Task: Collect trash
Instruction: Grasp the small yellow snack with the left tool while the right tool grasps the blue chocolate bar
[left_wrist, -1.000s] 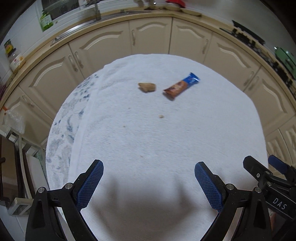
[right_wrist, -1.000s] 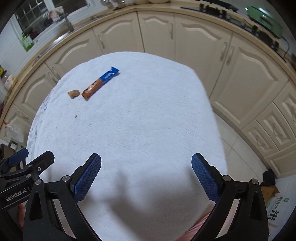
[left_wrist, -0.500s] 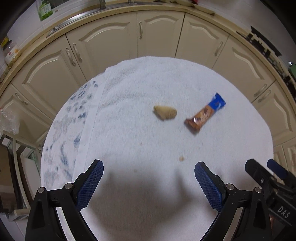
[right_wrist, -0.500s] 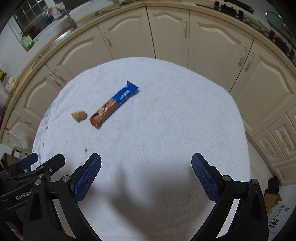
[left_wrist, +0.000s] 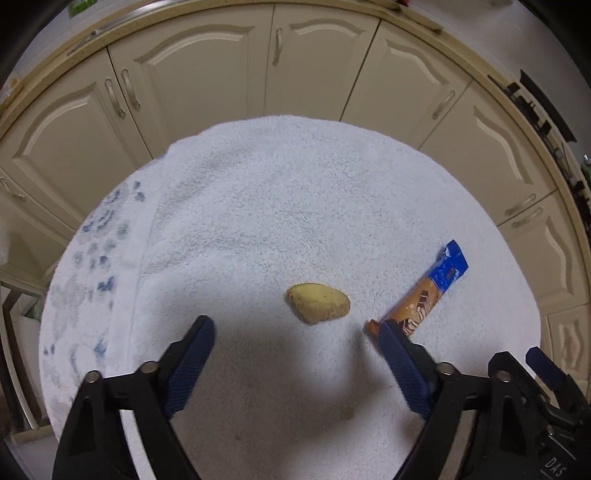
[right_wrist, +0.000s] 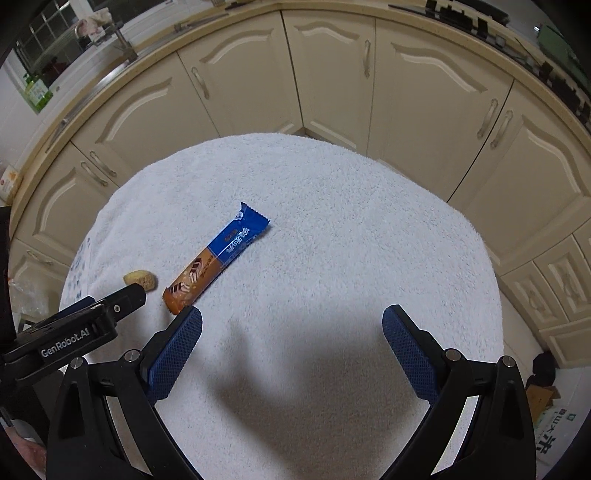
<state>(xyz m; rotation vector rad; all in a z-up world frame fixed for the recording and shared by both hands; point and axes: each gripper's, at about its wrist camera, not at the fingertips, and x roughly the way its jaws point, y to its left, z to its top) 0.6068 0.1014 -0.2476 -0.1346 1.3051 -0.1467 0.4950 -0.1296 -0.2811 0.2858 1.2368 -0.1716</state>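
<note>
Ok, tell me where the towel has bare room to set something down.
Free: the wide stretch of white towel right of the snack wrapper, and the far part toward the cabinets. Crowded: the left, where food scrap, wrapper and closing left gripper meet.

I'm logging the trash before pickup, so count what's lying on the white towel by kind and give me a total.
Blue and orange plastic snack wrapper: 1
Yellowish-brown lumpy food scrap: 1
Tiny tan crumb: 1
Total: 3 pieces on the white terry towel
</note>
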